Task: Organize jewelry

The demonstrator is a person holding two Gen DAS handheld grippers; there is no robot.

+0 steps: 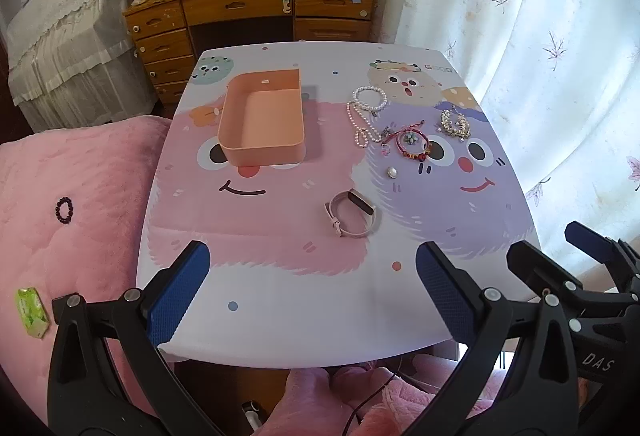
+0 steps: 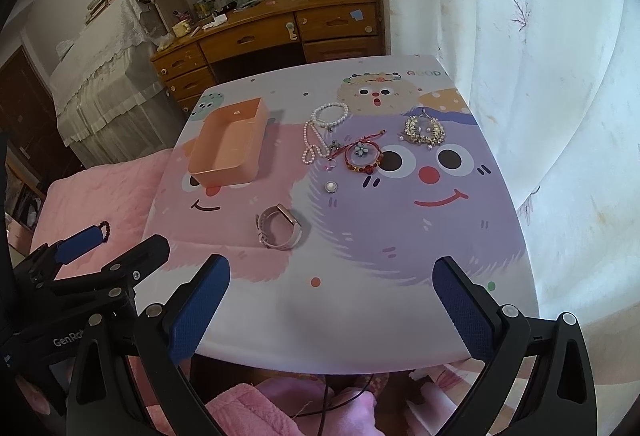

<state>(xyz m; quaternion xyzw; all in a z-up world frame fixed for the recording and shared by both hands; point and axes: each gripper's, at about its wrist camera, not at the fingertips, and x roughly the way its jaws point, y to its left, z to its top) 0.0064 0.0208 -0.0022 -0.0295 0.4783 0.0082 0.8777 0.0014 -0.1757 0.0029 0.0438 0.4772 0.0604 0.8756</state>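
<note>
Pink watch lies ahead of the wide-open left gripper.

Both fisheye views look forward and down from just off the near edge of the small table with the cartoon-monster cloth, each framed by its own blue-padded fingers. The left wrist view sits to the left, centred on the table, and faces straight at the far wooden desk. The right wrist view sits further right and is rolled slightly. Both share the whole tabletop, the empty peach plastic tray, and each catches the other gripper at its edge.
</note>
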